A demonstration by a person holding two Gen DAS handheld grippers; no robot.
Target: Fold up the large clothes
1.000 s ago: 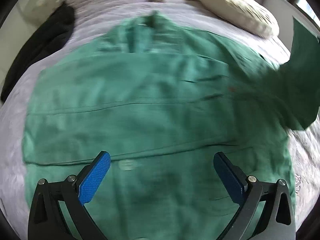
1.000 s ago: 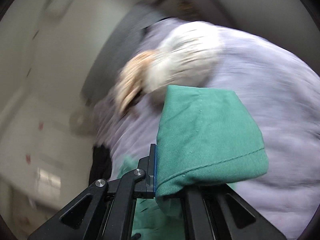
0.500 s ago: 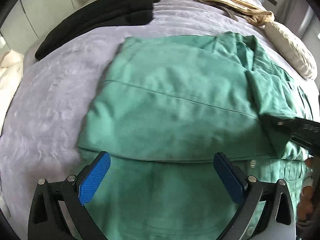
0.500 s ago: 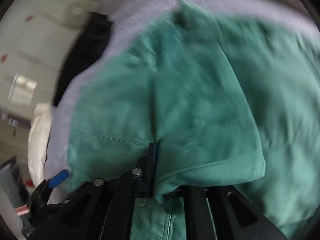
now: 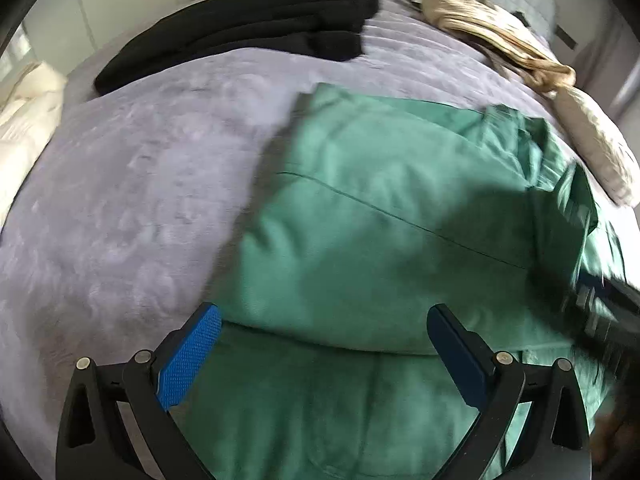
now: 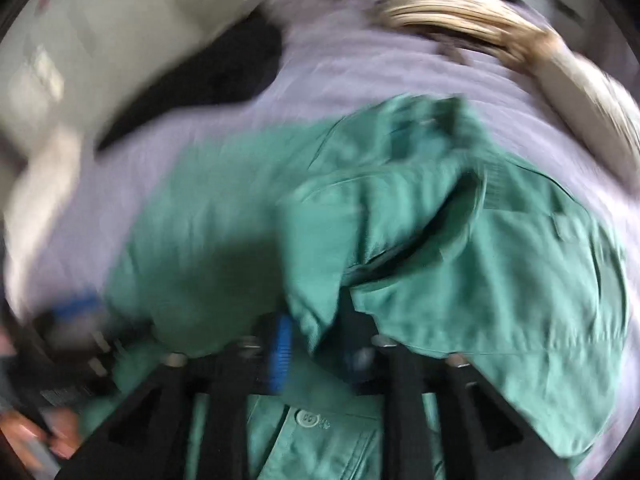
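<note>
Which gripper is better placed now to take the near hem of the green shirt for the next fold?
Probably left: the left gripper hangs open and empty over the green shirt, while the right gripper is opening with the sleeve between its jaws.

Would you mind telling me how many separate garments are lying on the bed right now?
3: the green shirt in the middle, a black garment at the far left, and a beige one bunched at the far right. More may lie outside the view.

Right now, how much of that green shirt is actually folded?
Partly. Done: one side of the shirt already lies folded over its body on the bed. In hand: the right gripper has a sleeve between its opening jaws, letting it drop onto the shirt. The left gripper hovers open and holds nothing. Left: flattening that rumpled sleeve and folding the shirt's length.
</note>
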